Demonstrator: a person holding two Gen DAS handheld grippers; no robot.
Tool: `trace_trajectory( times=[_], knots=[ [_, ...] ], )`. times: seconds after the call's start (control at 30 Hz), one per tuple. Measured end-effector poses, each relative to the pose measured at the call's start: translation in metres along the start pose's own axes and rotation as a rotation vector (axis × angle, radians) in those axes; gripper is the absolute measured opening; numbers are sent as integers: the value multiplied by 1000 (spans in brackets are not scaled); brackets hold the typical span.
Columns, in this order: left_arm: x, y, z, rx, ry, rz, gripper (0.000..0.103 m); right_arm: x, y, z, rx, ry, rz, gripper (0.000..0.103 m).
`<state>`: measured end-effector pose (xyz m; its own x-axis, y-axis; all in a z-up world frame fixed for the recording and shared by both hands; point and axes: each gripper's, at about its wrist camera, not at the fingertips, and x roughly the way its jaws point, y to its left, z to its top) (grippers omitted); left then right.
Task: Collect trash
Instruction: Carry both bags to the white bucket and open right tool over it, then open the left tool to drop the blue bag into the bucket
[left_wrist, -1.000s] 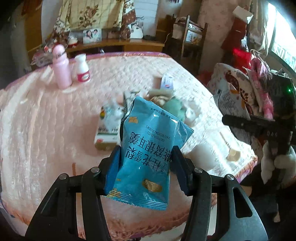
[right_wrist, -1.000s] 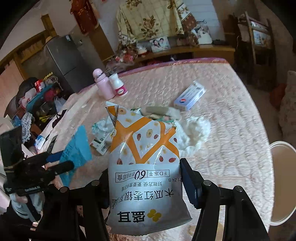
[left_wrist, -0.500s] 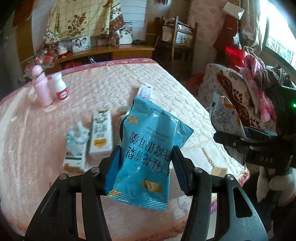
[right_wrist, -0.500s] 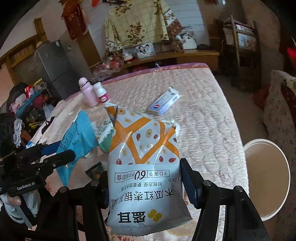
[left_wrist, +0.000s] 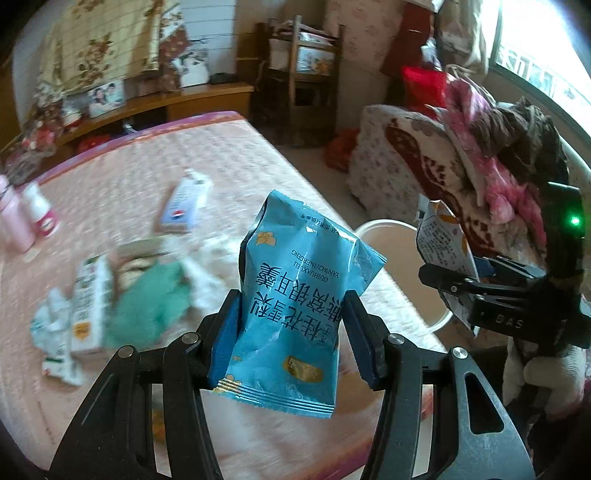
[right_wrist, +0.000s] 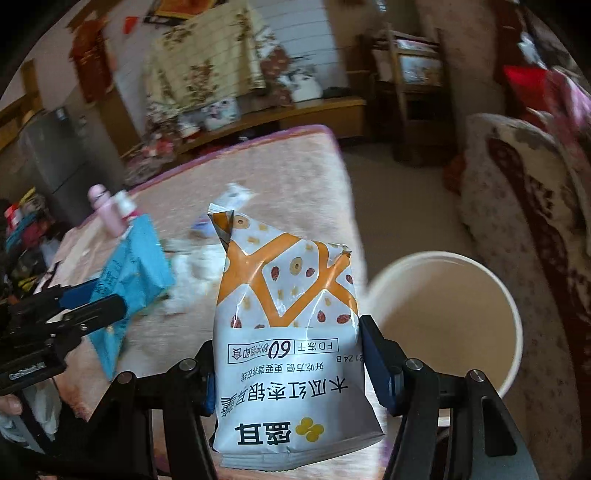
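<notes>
My left gripper (left_wrist: 291, 332) is shut on a blue snack bag (left_wrist: 295, 295), held upright above the pink quilted table (left_wrist: 110, 206). My right gripper (right_wrist: 288, 354) is shut on a white and orange snack bag (right_wrist: 291, 325). A white bin (right_wrist: 450, 314) stands just right of that bag, beside the table's edge; its rim (left_wrist: 380, 225) shows behind the blue bag in the left wrist view. Each view catches the other gripper with its bag: the right one (left_wrist: 491, 295) and the left one (right_wrist: 74, 306).
Loose litter lies on the table: a green wrapper (left_wrist: 147, 302), a small carton (left_wrist: 86, 314), white tissue (left_wrist: 214, 251) and a flat white box (left_wrist: 184, 203). Two pink and white bottles (left_wrist: 26, 218) stand at the far left. A patterned sofa (right_wrist: 535, 206) lies beyond the bin.
Both grippers have swung right across the table with their bags still held. The white bin has come into full view beside the right gripper's bag.
</notes>
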<state>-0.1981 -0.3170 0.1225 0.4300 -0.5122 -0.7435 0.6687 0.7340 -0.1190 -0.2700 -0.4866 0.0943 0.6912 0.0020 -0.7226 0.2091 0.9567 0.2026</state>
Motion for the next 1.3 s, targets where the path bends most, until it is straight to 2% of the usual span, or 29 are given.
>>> trace_trajectory(
  times=[0.2, 0.4, 0.53, 0.63, 0.67, 0.77, 0.87, 0.93, 1.1, 1.3],
  knots=[
    [35, -44, 17, 24, 29, -52, 53, -2, -67, -4, 84, 20, -107, 60],
    [71, -78, 31, 10, 67, -98, 55, 10, -125, -8, 191, 64, -156, 61],
    [96, -91, 39, -29, 81, -135, 58, 18, -144, -12, 232, 75, -171, 62],
    [110, -93, 43, -58, 94, -197, 65, 23, -149, -18, 250, 60, -184, 68],
    [115, -94, 43, -69, 104, -216, 65, 24, -152, -19, 260, 50, -184, 75],
    [121, -96, 42, -83, 120, -223, 66, 27, -164, -23, 319, 35, -163, 86],
    [122, -97, 39, -77, 113, -203, 69, 31, -172, -24, 352, 49, -149, 86],
    [121, -95, 39, -88, 113, -220, 72, 33, -171, -24, 345, 63, -144, 86],
    [118, -91, 39, -105, 106, -246, 73, 32, -165, -24, 332, 58, -133, 86],
    [110, -88, 36, -104, 103, -220, 73, 26, -170, -27, 353, 44, -136, 86]
  ],
)
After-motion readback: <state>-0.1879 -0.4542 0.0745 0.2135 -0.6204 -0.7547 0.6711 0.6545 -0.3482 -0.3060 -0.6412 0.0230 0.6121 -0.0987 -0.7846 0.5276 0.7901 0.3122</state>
